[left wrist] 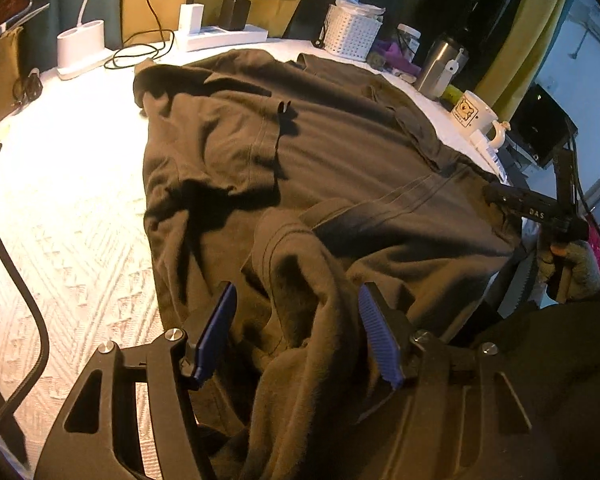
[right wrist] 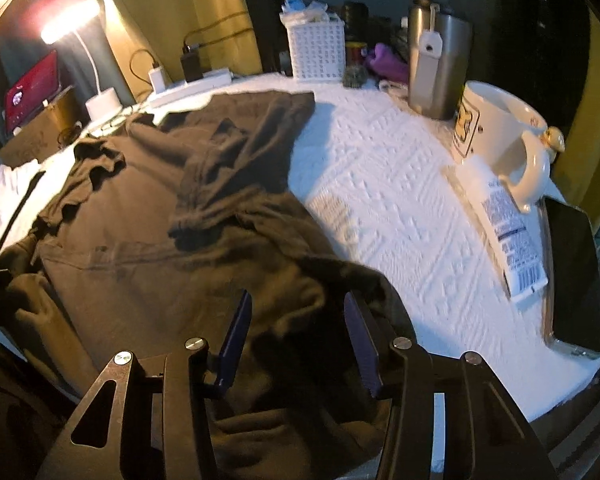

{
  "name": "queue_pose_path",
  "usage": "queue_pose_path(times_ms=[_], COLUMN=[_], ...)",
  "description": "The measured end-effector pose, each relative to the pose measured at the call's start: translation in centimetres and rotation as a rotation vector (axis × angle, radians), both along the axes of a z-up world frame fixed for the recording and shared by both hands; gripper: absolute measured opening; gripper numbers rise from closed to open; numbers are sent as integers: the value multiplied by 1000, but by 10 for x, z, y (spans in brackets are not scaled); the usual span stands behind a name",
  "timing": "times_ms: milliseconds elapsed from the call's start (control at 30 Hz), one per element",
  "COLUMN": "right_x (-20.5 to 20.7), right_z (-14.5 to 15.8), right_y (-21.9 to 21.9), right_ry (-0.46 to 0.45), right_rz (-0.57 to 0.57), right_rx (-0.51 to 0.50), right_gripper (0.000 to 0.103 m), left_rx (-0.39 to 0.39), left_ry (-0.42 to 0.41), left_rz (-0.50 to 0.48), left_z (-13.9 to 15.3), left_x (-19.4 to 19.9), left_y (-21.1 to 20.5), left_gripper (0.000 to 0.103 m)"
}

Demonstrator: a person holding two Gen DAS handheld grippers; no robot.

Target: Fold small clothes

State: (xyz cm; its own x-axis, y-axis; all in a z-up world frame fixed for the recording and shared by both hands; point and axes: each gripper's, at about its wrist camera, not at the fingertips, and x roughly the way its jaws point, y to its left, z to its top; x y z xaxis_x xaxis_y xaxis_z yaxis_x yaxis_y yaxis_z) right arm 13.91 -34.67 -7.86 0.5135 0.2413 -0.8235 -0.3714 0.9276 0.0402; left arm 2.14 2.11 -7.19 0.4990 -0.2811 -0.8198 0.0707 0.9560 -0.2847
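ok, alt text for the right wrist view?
An open right gripper hovers over the near edge of a crumpled dark brown shirt on a white textured tablecloth. A mug, steel tumbler and phone sit to the right.

Matt brown cloth garment (left wrist: 320, 152); rough white woven cover (left wrist: 72, 200); brushed-metal tumbler (right wrist: 440, 64).
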Motion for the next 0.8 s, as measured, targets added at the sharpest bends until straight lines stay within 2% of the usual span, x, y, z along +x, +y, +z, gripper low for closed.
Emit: queue_pose_path(times_ms=[67,133,167,233,267,433,633,800], right_x=[4,4,4,3,3,-7,-22,-29], right_z=[-7,-9,-8,-7,-6,13,63,100], right_y=[2,8,12,17,19,22,15,6], right_ry=[4,-18,-28,-41,-43,-96,-193,-277], right_rz=[-1,6,17,29,42,73,101,86], right_rx=[18,17,19,9,9,9,79,94], right_gripper=[50,49,30,10,9,5,5,5], left_rx=[15,23,28,43,44,21,15,33], left_ry=[-1,-17,-25,-49,-61,-149,-250,-307], left_rz=[-14,-36,-44,-49,-49,-32,-1,13], left_z=[-1,1,2,6,9,33,64,80], left_x=[-1,-4,-5,-7,-9,-17,-26,-30], left_y=[-3,-7,-8,-9,-9,-2,9,10], left_gripper=[44,30,24,18,13,7,6,5])
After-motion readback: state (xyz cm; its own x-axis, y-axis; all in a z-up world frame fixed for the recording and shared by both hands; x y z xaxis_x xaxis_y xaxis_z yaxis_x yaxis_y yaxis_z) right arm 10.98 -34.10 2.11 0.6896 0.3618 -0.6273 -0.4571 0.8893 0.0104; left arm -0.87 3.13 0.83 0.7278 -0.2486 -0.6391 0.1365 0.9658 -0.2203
